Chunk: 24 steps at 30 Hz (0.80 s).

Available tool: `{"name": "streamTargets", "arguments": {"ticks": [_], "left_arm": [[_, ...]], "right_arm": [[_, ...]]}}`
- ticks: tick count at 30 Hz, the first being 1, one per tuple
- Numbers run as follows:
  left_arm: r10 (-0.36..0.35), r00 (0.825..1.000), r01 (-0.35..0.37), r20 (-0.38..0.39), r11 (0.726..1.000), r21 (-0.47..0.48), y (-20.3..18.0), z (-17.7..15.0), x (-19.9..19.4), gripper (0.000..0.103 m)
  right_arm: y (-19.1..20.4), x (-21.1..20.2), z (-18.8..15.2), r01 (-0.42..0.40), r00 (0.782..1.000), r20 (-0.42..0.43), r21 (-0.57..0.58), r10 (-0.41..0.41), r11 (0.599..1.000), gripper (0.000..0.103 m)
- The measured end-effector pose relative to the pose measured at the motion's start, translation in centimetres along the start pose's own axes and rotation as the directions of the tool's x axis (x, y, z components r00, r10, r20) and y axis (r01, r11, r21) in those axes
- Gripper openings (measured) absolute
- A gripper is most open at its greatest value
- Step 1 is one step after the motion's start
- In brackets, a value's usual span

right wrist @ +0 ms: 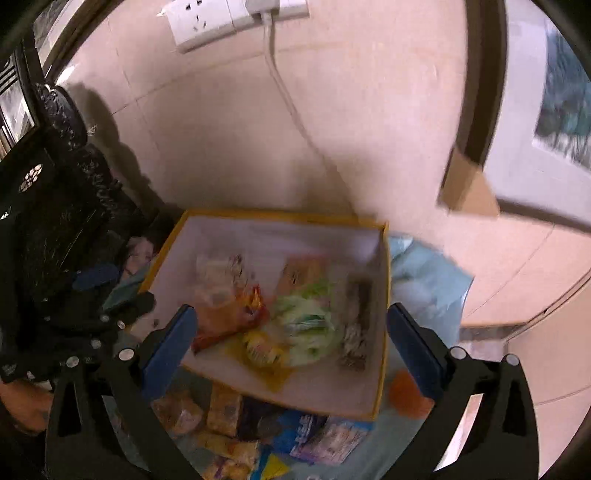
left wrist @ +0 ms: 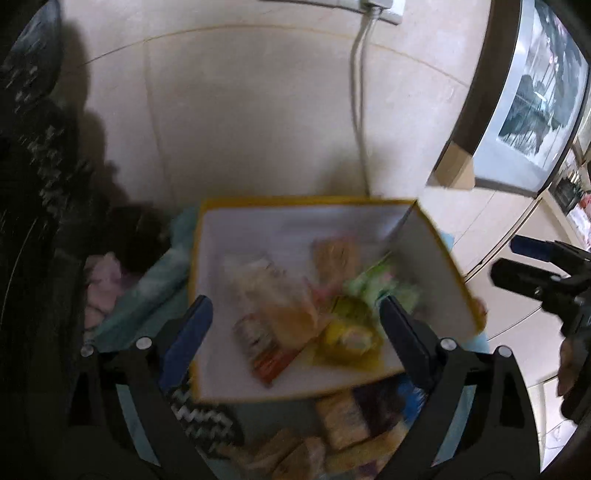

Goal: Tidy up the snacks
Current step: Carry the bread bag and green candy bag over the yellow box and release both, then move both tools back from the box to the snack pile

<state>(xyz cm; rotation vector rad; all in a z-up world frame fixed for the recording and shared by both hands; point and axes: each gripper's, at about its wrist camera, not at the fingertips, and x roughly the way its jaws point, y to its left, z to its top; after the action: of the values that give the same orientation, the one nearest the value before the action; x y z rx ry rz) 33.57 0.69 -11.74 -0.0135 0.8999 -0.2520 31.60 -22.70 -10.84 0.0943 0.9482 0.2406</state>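
Observation:
A yellow-rimmed box with a white inside holds several snack packets: an orange-red one, a yellow one and a green-white one. More loose snacks lie in front of the box on a teal cloth. My left gripper is open and empty above the box's near side. My right gripper is open and empty above the box too. Both views are blurred.
The box sits on a small teal-covered table by a tiled wall. A white cable hangs from a socket. A dark patterned object stands at the left. A framed picture and cardboard corner are at the right.

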Motion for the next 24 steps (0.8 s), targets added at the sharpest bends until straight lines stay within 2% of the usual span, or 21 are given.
{"name": "streamTargets", "arguments": {"ticks": [3, 5, 8, 10, 13, 15, 18, 21, 24], "left_arm": [[-0.012, 1.0, 0.011, -0.019, 0.998, -0.056, 1.8, -3.5, -1.0, 0.093], [-0.007, 1.0, 0.005, -0.028, 0.996, -0.084, 2.5, -5.9, -1.7, 0.095], [-0.051, 0.995, 0.035, -0.086, 0.983, -0.182, 3.8, -11.9, -2.0, 0.096], [-0.037, 0.991, 0.012, -0.132, 0.983, -0.184, 4.1, -15.0, -1.6, 0.096], [0.029, 0.976, -0.058, -0.217, 0.99, -0.129, 4.5, -19.6, -0.7, 0.096], [0.029, 0.965, -0.064, -0.26, 0.99, -0.128, 5.0, -21.9, -0.5, 0.096], [0.04, 0.967, -0.068, -0.253, 0.992, -0.104, 5.0, -23.7, -0.9, 0.096], [0.049, 0.969, -0.067, -0.243, 0.996, -0.066, 4.7, -24.2, -1.2, 0.096], [0.052, 0.971, -0.065, -0.232, 0.997, -0.048, 4.4, -24.6, -1.3, 0.097]], "right_arm": [[0.1, 0.2, -3.2, -0.012, 0.998, -0.054, 0.003, 0.012, 1.0, 0.102], [0.3, 0.2, -6.6, -0.019, 0.995, -0.101, 0.019, 0.021, 1.0, 0.102], [0.9, 0.5, -11.6, -0.026, 0.983, -0.18, 0.05, 0.035, 0.998, 0.102], [1.3, 1.1, -15.5, -0.013, 0.969, -0.246, 0.056, 0.026, 0.998, 0.102], [1.9, 1.9, -20.0, 0.008, 0.947, -0.322, 0.063, 0.013, 0.998, 0.102], [2.1, 2.4, -22.1, 0.026, 0.935, -0.354, 0.061, -0.003, 0.998, 0.102], [2.5, 3.1, -24.4, 0.05, 0.923, -0.385, 0.047, -0.029, 0.998, 0.102], [4.3, 3.5, -25.0, 0.071, 0.931, -0.351, -0.096, -0.1, 0.993, 0.102], [6.4, 4.1, -25.5, 0.048, 0.939, -0.322, -0.232, -0.123, 0.972, 0.102]]}}
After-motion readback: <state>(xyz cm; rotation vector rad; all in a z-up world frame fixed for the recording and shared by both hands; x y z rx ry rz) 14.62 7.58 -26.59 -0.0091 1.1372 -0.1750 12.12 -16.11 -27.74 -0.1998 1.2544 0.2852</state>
